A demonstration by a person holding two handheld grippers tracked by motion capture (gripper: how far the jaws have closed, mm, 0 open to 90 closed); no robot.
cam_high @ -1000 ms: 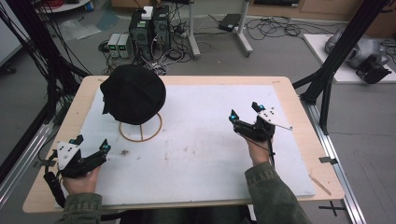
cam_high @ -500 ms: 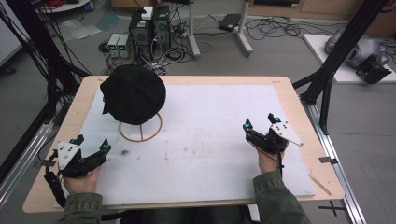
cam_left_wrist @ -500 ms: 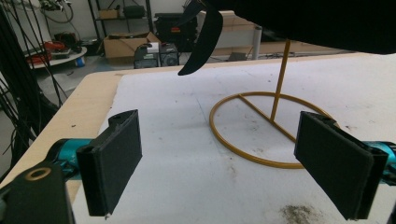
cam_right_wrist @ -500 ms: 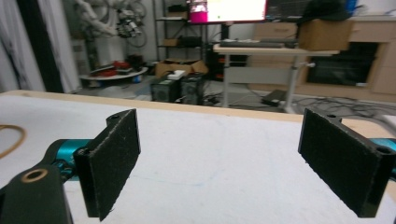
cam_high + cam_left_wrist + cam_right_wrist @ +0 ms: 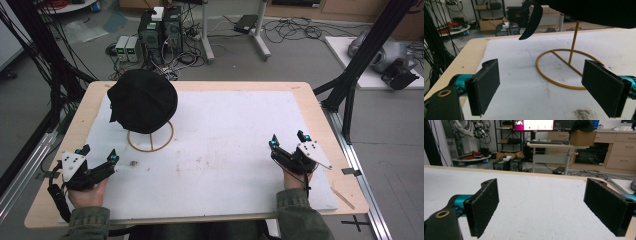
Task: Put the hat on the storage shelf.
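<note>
A black cap [image 5: 143, 100] rests on a thin yellow wire stand [image 5: 150, 140] at the back left of the white mat [image 5: 225, 130]. In the left gripper view the stand's ring [image 5: 564, 71] and post lie just ahead, with the black cap [image 5: 594, 11] overhead. My left gripper [image 5: 97, 156] sits at the front left of the table, open, nothing between its pads [image 5: 484, 85]. At the front right, my right gripper [image 5: 288, 140] is open and empty too, its pads [image 5: 482, 206] wide apart above bare mat.
The wooden table [image 5: 320, 107] ends close to the right gripper, with black frame posts [image 5: 350, 90] beyond its right edge. A dark smudge [image 5: 134, 162] marks the mat near the left gripper. Computers and cables [image 5: 160, 30] lie on the floor behind.
My right gripper has drawn back toward the front right corner of the table, still open. The left gripper and the cap have stayed put.
</note>
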